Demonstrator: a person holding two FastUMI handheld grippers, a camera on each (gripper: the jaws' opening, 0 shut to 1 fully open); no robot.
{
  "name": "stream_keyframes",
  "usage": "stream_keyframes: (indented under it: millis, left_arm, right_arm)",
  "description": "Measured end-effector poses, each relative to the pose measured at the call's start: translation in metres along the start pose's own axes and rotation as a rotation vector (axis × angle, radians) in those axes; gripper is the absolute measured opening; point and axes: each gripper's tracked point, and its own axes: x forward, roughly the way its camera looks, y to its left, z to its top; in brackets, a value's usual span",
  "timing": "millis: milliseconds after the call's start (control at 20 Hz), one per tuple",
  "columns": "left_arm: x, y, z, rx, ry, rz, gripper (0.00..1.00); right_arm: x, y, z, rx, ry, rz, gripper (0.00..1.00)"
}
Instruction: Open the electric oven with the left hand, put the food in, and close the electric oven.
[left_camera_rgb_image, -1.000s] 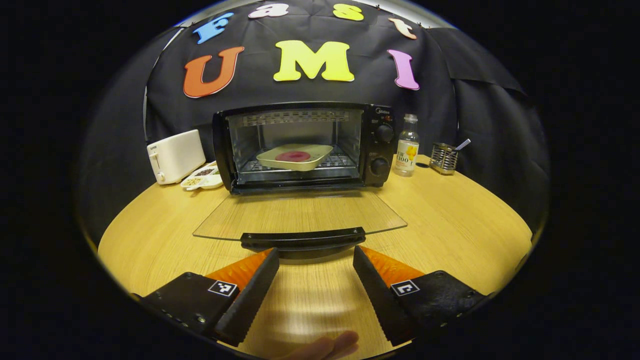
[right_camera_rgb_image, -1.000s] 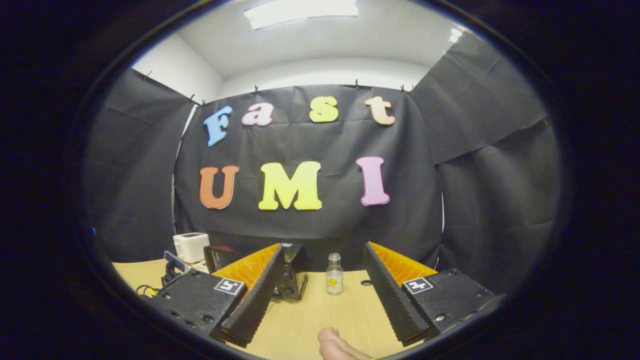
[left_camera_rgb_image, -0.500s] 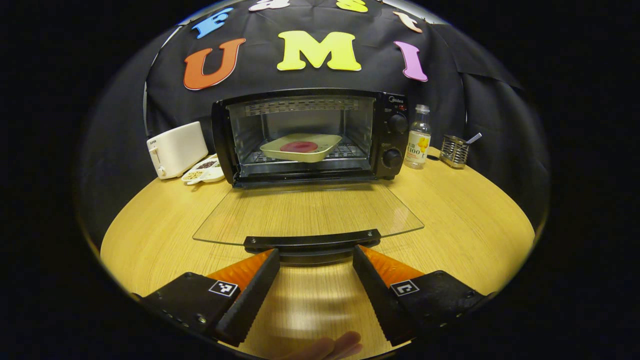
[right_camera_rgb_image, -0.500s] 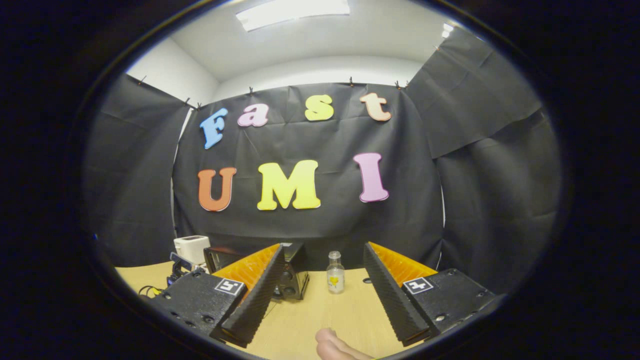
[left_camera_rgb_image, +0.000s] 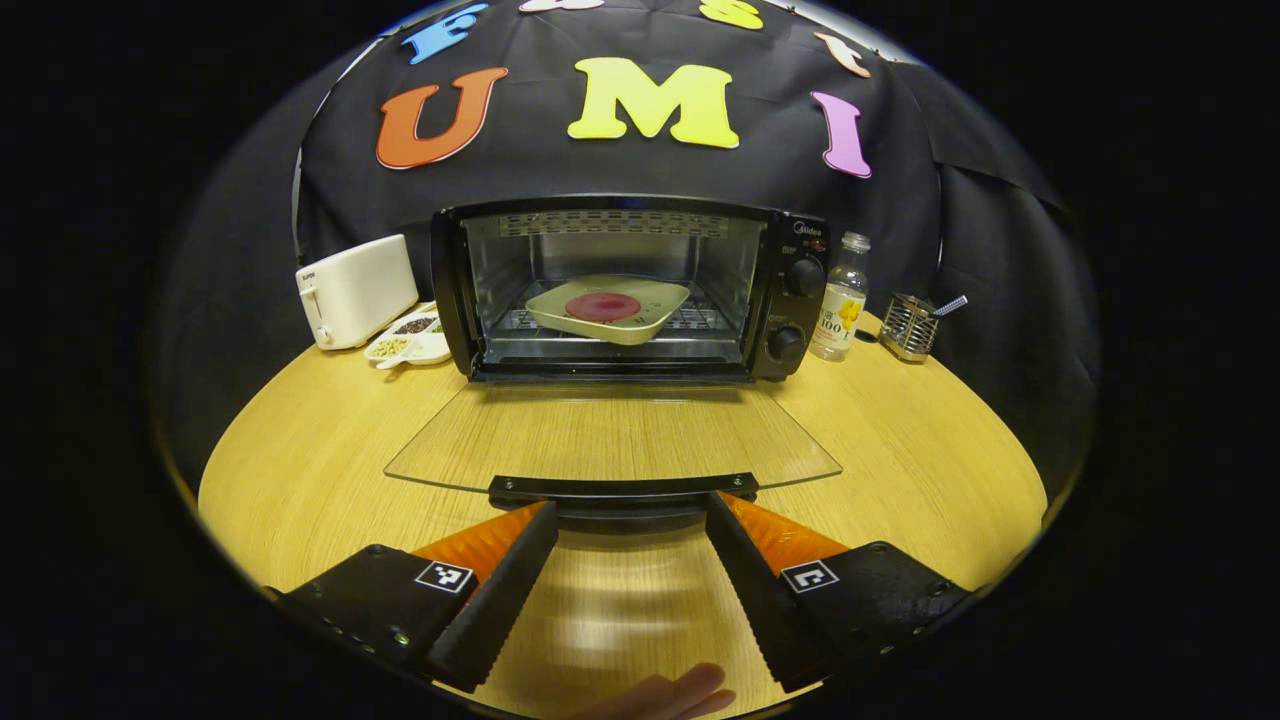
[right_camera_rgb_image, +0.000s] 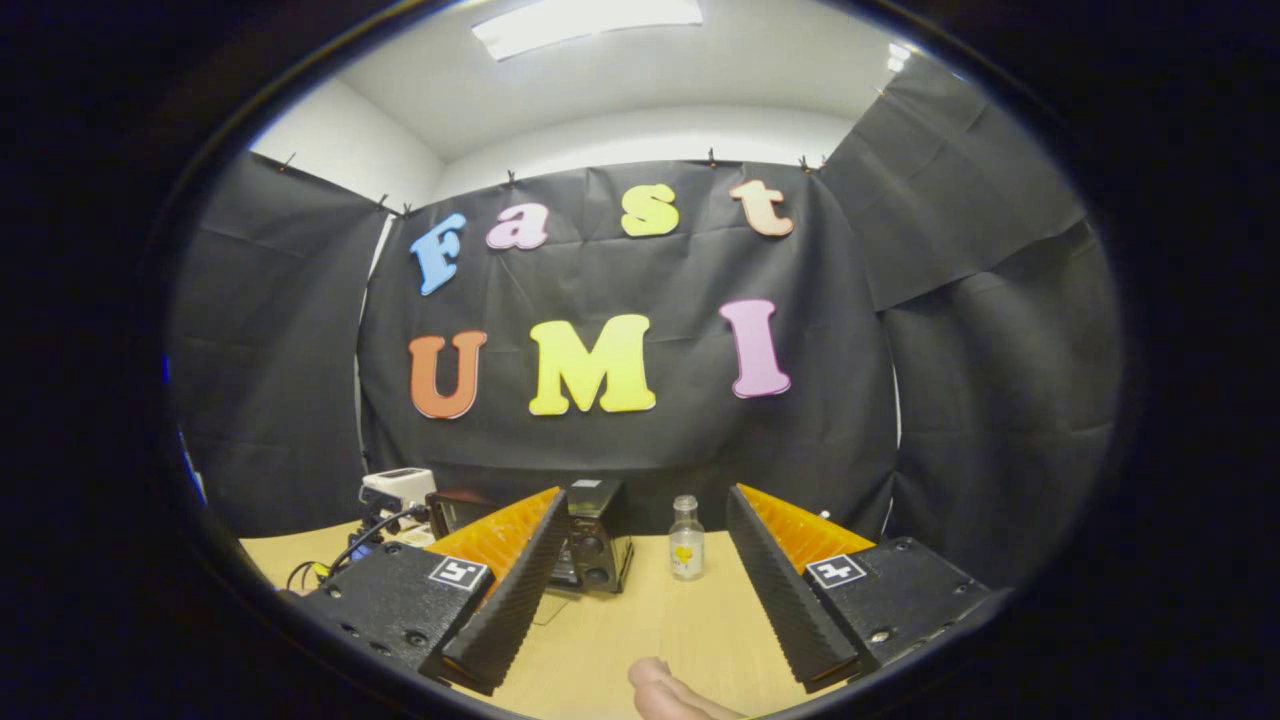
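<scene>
The black electric oven (left_camera_rgb_image: 790, 290) stands open at the back of the round wooden table (left_camera_rgb_image: 920, 450). Its glass door (left_camera_rgb_image: 610, 435) lies flat toward me, with the black handle (left_camera_rgb_image: 620, 490) at the near edge. Inside, on the rack, rests a pale square plate (left_camera_rgb_image: 645, 315) carrying a round dark-red food piece (left_camera_rgb_image: 602, 306). My left gripper (left_camera_rgb_image: 630, 520) is open, its fingertips just below the handle on either side and not pressing it. My right gripper (right_camera_rgb_image: 648, 505) is open, held high with nothing between its fingers; the oven (right_camera_rgb_image: 600, 535) shows behind its left finger.
A white toaster (left_camera_rgb_image: 355, 290) and a divided snack dish (left_camera_rgb_image: 405, 345) sit left of the oven. A clear bottle (left_camera_rgb_image: 840, 298) and a wire holder (left_camera_rgb_image: 908, 325) stand to its right. The bottle (right_camera_rgb_image: 685, 540) also shows in the right gripper view. A person's fingertips (left_camera_rgb_image: 670, 692) peek in at the bottom.
My left gripper has come forward to the door handle, from a little short of it to just under it. The right gripper view has shifted slightly. Both grippers stay open.
</scene>
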Motion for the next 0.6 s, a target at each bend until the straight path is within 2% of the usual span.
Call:
stream_keyframes:
  millis: [50,100,200,250,450,500,550,600]
  left_arm:
    - [-0.002,0.0,0.004,0.001,0.003,-0.003,0.96]
    - [-0.005,0.0,0.01,0.007,0.003,-0.003,0.96]
    - [-0.008,0.0,0.023,0.025,-0.015,0.001,0.96]
    - [-0.009,0.001,0.03,0.036,-0.023,0.006,0.95]
    - [-0.011,0.001,0.055,0.052,-0.056,0.022,0.95]
    - [-0.012,0.002,0.062,0.049,-0.061,0.02,0.85]
    - [-0.013,0.002,0.07,0.043,-0.061,0.02,0.94]
    - [-0.012,0.005,0.079,0.047,-0.068,0.026,0.95]
  right_arm:
    - [0.0,-0.001,0.001,-0.001,0.0,-0.003,1.0]
    - [-0.001,-0.001,0.004,-0.002,-0.003,-0.006,0.96]
    - [-0.004,0.0,0.007,-0.004,-0.009,-0.009,0.96]
    - [-0.005,-0.001,0.008,-0.007,-0.012,-0.01,1.0]
    - [-0.014,-0.003,0.014,-0.025,-0.017,-0.019,1.0]
    - [-0.017,-0.002,0.015,-0.025,-0.018,-0.017,0.96]
    - [-0.021,-0.002,0.017,-0.028,-0.016,-0.017,1.0]
    - [-0.023,-0.003,0.019,-0.032,-0.016,-0.019,1.0]
